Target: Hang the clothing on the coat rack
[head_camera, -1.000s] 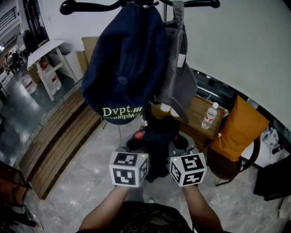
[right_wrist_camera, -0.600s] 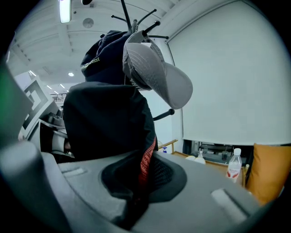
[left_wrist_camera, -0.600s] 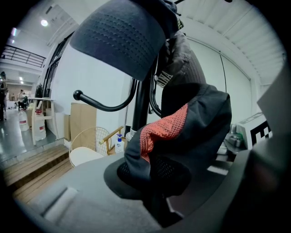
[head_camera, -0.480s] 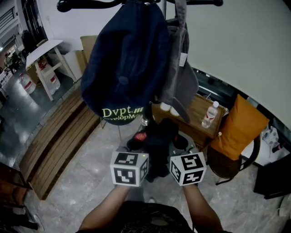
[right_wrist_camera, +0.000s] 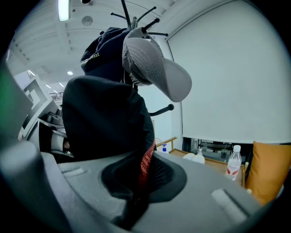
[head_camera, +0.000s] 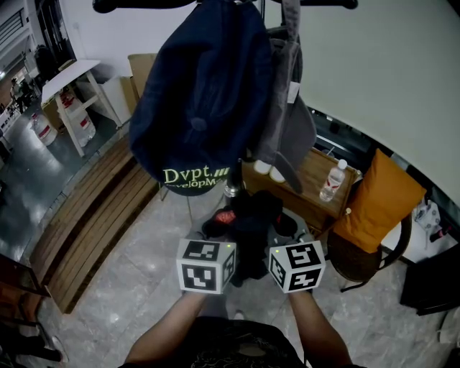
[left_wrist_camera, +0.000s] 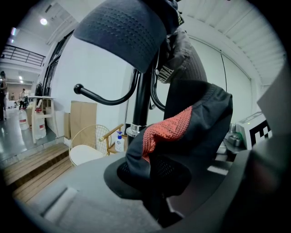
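Head view: black-and-red garment (head_camera: 251,223) bunched just ahead of the fingertips, below coat rack (head_camera: 144,4).
Left gripper view: left gripper (left_wrist_camera: 157,202) pinched shut on its fabric.
Right gripper view: right gripper (right_wrist_camera: 132,200) likewise.
Risk: thin pinch could slip; lifting might nudge navy cap (head_camera: 201,93) off.

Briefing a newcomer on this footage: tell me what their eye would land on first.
The big navy cap with pale lettering hangs from the coat rack at the top of the head view, with a grey cap right beside it. Below them, the left gripper and right gripper both pinch a black and red garment, held up near the rack's pole. An orange cushion glows at the right.
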